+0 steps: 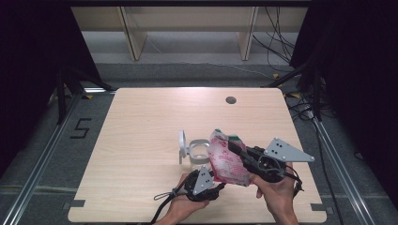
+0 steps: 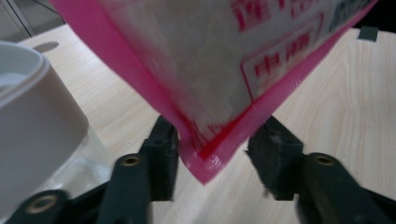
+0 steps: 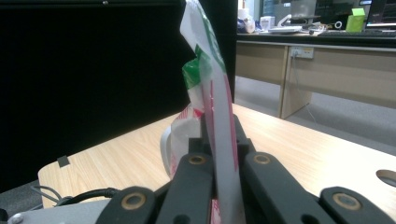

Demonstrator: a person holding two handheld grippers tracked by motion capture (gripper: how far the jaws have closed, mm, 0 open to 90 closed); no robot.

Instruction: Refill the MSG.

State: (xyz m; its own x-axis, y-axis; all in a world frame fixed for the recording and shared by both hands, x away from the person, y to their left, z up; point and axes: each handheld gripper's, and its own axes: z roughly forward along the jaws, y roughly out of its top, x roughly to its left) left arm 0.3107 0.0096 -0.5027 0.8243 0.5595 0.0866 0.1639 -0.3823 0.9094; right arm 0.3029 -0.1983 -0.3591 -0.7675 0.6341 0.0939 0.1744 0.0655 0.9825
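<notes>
step: tilt pouch [image 1: 228, 159] over jar [image 1: 199, 153] | right gripper [image 1: 233, 147] clamps pouch edge | left gripper [image 2: 212, 163] jaws apart around bottom corner, unpinched | tip: pinch corner squarely before lifting

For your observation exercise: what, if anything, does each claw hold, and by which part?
Right claw grips the pink pouch at its upper edge. Left claw straddles its bottom corner, pads not pressing.

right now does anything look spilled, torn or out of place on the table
Nothing looks spilled or torn. The pink-and-white printed plastic pouch hangs tilted over the clear jar with its white flip lid open, clamped in the right tongs, its bottom corner between the left tongs. That looks deliberate, likely for pouring.
</notes>
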